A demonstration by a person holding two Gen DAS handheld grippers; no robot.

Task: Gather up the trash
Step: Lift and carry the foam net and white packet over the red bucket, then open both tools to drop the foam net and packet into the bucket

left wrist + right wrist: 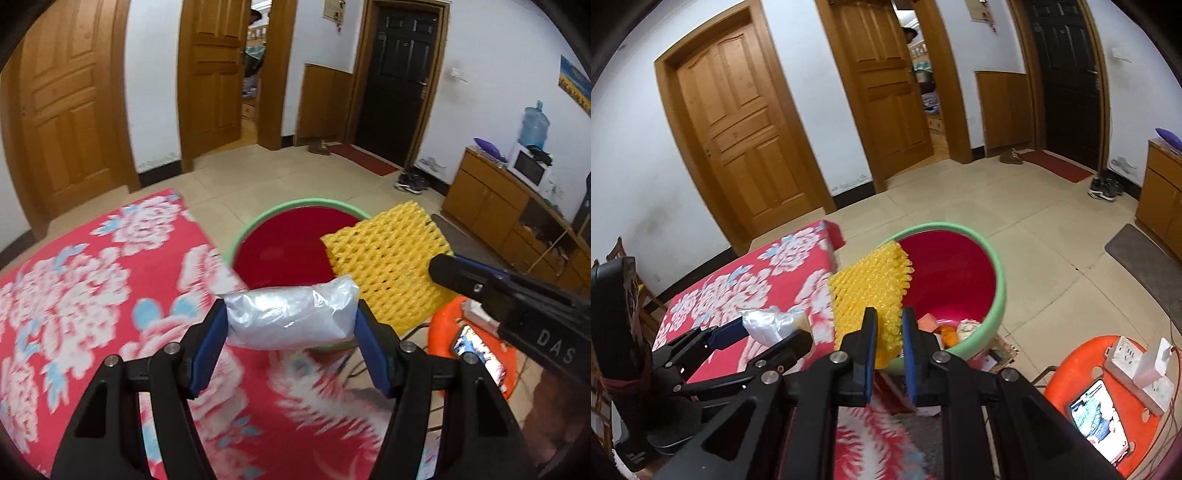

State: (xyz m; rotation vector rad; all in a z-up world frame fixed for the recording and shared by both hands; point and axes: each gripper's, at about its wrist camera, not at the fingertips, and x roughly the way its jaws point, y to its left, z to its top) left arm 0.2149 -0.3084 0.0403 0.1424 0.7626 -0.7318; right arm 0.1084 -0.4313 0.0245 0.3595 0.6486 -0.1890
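My left gripper [291, 317] is shut on a clear plastic bag [290, 317] and holds it just in front of a red basin with a green rim [295, 240]. My right gripper [889, 326] is shut on a yellow foam net [868, 291] and holds it over the basin's near left rim [997, 291]. The net also shows in the left wrist view [388, 258], with the right gripper's arm [517, 295] behind it. The left gripper with the bag [772, 325] shows at lower left of the right wrist view. Orange and pale scraps [955, 330] lie in the basin.
A red floral cloth [92, 295] covers the table on the left. An orange stool [1108, 406] at the right carries a phone [1099, 419] and a power strip [1141, 373]. Beyond are tiled floor, wooden doors, a black door [399, 81] and a wooden cabinet [491, 206].
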